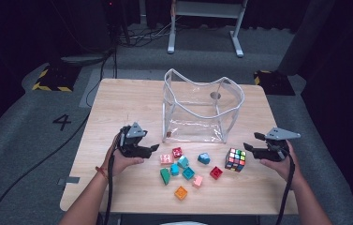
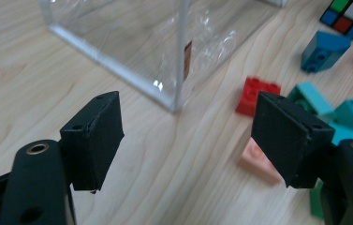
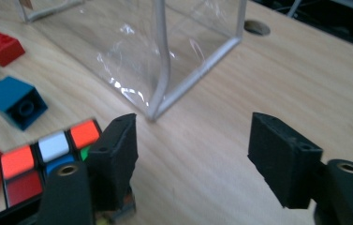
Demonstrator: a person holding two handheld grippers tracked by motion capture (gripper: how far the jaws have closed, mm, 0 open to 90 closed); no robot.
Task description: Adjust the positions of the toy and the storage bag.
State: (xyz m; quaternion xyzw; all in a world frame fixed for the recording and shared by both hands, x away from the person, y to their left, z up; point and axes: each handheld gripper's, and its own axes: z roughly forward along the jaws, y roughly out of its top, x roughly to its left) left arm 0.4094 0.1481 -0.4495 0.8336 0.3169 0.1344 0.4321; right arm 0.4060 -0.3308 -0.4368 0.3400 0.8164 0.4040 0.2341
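Your left gripper [image 1: 153, 148], jaws apart and empty, sits just left of the pink brick [image 1: 166, 159], nearer than your empty right gripper [image 1: 247, 147].

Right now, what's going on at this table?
A person holds a left gripper and a right gripper above a wooden table. Both show open jaws with nothing between them. Small toy bricks and a puzzle cube lie loose before an open clear bag.
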